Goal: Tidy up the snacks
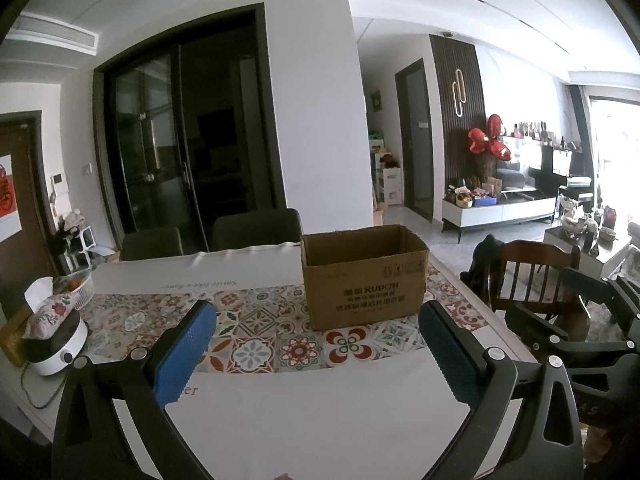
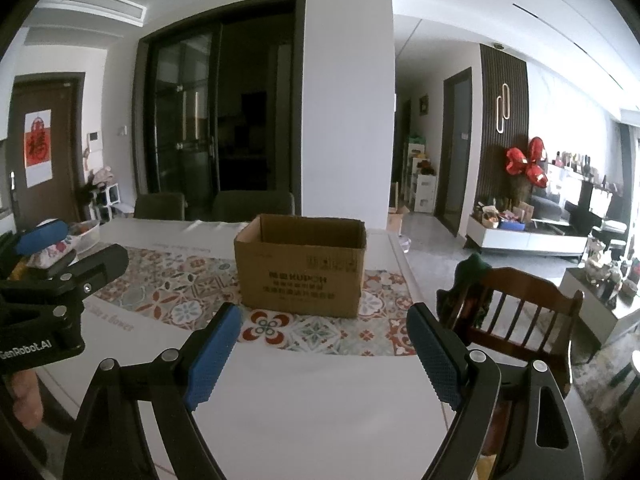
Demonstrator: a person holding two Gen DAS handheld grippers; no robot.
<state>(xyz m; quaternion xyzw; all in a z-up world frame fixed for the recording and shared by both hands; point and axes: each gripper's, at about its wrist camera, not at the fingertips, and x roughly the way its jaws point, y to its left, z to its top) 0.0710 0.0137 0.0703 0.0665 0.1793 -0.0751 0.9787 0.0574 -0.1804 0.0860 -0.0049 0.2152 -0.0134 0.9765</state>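
Observation:
An open brown cardboard box (image 1: 363, 276) stands on the patterned table runner, ahead of both grippers; it also shows in the right wrist view (image 2: 301, 266). Its inside is hidden from here. My left gripper (image 1: 318, 332) is open and empty, held above the white near part of the table, short of the box. My right gripper (image 2: 324, 338) is open and empty too, at the box's near right side. The left gripper also shows at the left edge of the right wrist view (image 2: 60, 264). No snacks are visible.
A tissue box (image 1: 48, 312) on a white appliance (image 1: 60, 350) and a white basket (image 1: 78, 290) sit at the table's left end. Two dark chairs (image 1: 256, 228) stand behind the table. A wooden chair (image 2: 520, 316) stands off the right edge.

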